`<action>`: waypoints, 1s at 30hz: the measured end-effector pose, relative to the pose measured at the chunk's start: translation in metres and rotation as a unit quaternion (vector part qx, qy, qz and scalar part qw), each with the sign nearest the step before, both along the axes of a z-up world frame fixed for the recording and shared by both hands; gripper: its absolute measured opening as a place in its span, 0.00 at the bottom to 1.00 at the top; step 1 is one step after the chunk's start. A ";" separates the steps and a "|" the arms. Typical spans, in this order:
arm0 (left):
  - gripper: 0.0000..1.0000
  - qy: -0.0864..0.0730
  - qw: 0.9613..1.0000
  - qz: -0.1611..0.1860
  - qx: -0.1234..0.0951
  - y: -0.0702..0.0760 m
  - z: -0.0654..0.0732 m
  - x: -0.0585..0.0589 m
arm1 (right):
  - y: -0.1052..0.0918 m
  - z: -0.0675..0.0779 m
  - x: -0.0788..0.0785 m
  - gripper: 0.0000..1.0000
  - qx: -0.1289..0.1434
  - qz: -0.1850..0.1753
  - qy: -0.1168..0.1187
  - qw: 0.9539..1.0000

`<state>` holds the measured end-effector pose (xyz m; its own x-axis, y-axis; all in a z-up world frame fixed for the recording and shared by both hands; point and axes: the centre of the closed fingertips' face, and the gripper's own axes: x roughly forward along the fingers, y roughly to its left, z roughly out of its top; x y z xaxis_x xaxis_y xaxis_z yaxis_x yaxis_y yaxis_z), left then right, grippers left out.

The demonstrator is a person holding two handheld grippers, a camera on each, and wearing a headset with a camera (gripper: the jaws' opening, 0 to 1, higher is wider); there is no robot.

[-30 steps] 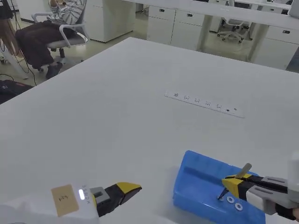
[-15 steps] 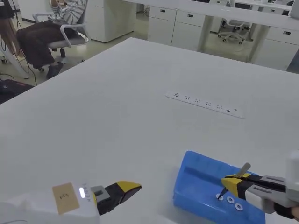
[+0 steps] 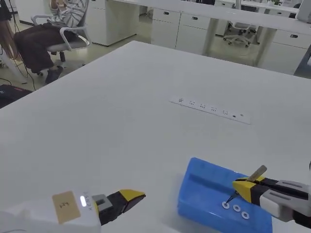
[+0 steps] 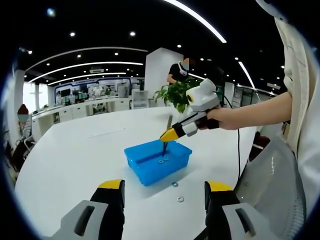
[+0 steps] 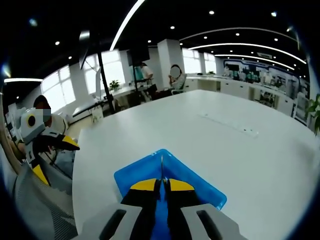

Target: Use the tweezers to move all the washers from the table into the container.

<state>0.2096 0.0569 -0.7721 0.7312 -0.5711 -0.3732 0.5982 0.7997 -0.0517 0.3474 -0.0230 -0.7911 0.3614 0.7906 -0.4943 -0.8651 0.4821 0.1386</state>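
The right gripper (image 3: 244, 188) is pinching the tweezers (image 3: 232, 197) between tightly closed jaws, with the tips pointing down inside the blue container (image 3: 204, 187), just beside three washers (image 3: 236, 208) lying on its floor. The left gripper (image 4: 165, 185) is holding nothing, its jaws standing wide apart. It is facing two loose washers (image 4: 180, 199) lying on the white table (image 3: 121, 121) near the container's front wall.

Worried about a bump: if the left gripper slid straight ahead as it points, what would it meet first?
Likely the blue container, straight ahead of the left gripper; two washers on the table lie nearer, probably under its line. Depth unclear.
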 end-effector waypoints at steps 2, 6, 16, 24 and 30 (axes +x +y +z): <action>0.65 -0.001 1.000 -0.001 0.000 0.000 0.000 0.000 | 0.000 0.002 -0.001 0.03 0.002 0.001 -0.002 1.000; 0.64 -0.001 1.000 -0.001 0.001 -0.001 0.000 0.000 | 0.000 0.009 -0.006 0.03 0.007 0.003 -0.005 1.000; 0.64 -0.002 1.000 -0.002 0.002 -0.002 0.000 -0.001 | -0.002 0.029 -0.023 0.03 0.022 0.011 -0.015 1.000; 0.64 -0.001 1.000 -0.005 0.003 -0.002 0.000 -0.001 | 0.003 0.032 -0.038 0.03 0.028 0.021 -0.012 0.999; 0.64 -0.003 1.000 -0.006 0.004 -0.002 0.000 -0.001 | 0.009 0.031 -0.049 0.03 0.033 0.031 -0.005 0.999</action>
<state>0.2083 0.0546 -0.7723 0.7265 -0.5767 -0.3737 0.6077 0.7930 -0.0423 0.2981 -0.0140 -0.7604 0.3152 0.8420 -0.4379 -0.8944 0.4178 0.1596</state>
